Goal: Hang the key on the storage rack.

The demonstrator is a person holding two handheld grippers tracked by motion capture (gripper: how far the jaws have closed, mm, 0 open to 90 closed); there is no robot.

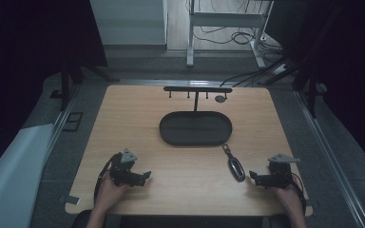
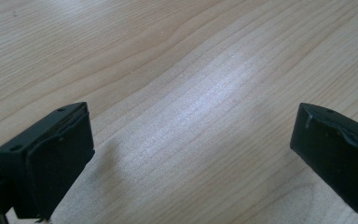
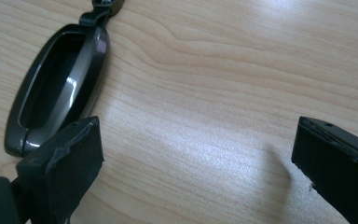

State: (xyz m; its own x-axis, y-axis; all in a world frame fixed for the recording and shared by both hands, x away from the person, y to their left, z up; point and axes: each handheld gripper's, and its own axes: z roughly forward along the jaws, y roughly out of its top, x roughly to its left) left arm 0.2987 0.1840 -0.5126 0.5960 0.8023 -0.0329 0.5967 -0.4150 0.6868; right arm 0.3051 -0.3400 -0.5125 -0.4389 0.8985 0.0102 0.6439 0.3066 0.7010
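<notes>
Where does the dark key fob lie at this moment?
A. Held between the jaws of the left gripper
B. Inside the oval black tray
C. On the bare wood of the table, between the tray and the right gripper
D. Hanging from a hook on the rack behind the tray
C: the key fob lies flat on the wooden table, in front of the oval tray and just to the left of the open right gripper.

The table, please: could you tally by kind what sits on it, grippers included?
Key fobs: 1, the key fob
Trays: 1, the oval tray
Hook racks: 1, the hook rack
Grippers: 2, the left gripper and the right gripper, both open
Total: 5
</notes>
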